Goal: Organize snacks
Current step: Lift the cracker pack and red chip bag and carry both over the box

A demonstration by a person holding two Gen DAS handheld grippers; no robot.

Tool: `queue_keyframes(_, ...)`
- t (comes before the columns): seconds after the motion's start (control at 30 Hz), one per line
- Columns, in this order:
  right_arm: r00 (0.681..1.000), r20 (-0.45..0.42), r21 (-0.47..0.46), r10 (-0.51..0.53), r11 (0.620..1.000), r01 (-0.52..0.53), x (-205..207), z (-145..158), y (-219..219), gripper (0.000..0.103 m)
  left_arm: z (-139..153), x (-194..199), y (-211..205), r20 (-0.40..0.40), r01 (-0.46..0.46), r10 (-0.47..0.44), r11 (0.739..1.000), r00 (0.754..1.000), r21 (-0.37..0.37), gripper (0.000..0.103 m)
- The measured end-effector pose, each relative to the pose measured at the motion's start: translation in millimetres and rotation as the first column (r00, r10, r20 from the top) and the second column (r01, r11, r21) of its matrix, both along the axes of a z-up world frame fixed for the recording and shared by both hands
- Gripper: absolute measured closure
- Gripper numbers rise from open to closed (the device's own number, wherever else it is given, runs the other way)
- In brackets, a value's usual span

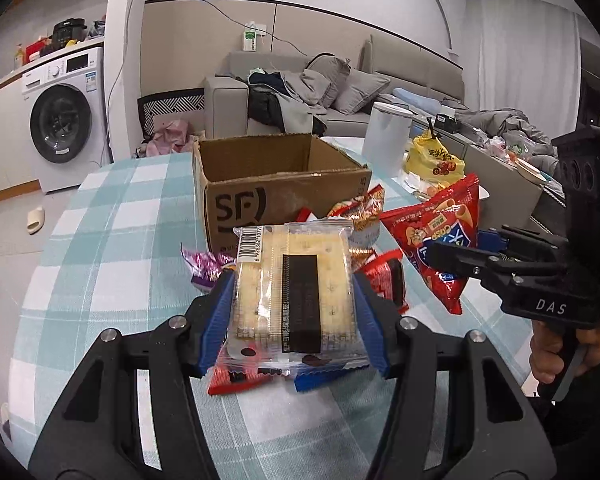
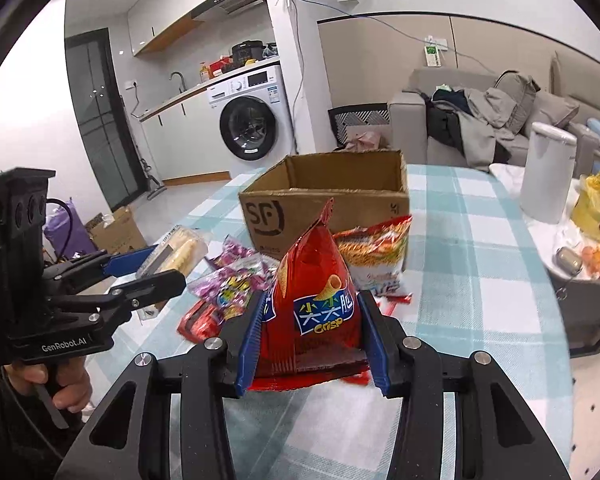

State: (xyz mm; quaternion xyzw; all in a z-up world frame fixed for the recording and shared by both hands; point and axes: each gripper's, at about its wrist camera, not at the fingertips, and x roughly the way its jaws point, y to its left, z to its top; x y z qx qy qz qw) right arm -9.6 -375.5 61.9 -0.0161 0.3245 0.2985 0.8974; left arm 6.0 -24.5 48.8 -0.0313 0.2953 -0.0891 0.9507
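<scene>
Snacks (image 2: 236, 280) lie on the desk (image 1: 100, 240) before the box (image 1: 276, 184), while our left claw (image 1: 294, 300) clamps a cracker pack (image 1: 292, 284) and our right claw (image 2: 312, 340) pinches a red crisp bag (image 2: 316, 292) (both lifted clear of the pile).

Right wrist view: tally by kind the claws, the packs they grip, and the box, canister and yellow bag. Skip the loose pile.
Claws: 2 (left claw, right claw)
Gripped snack packs: 2 (cracker pack, red crisp bag)
Cardboard box: 1
White canister: 1
Yellow bag: 1
Total: 7
</scene>
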Motion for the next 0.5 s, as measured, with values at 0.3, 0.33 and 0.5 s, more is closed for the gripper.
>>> queue_keyframes(0.3,0.998,0.047,-0.025,-0.031,0.999,0.032,13.9,17.4,5.8,0.057,12.4,30.7,-1.2,0.027,-0.033,0.032,0.999,0.999,0.028,0.048)
queue_keyframes(0.33,0.998,0.051,-0.025,-0.034,0.999,0.035,14.3,19.2,6.9,0.057,14.4,34.4,-0.8,0.030,-0.036,0.035,0.999,0.999,0.030,0.048)
queue_keyframes(0.5,0.998,0.056,-0.011,-0.039,0.999,0.039,29.1,27.1,11.7,0.057,21.8,55.3,2.1,0.043,-0.048,0.046,0.998,0.998,0.032,0.048)
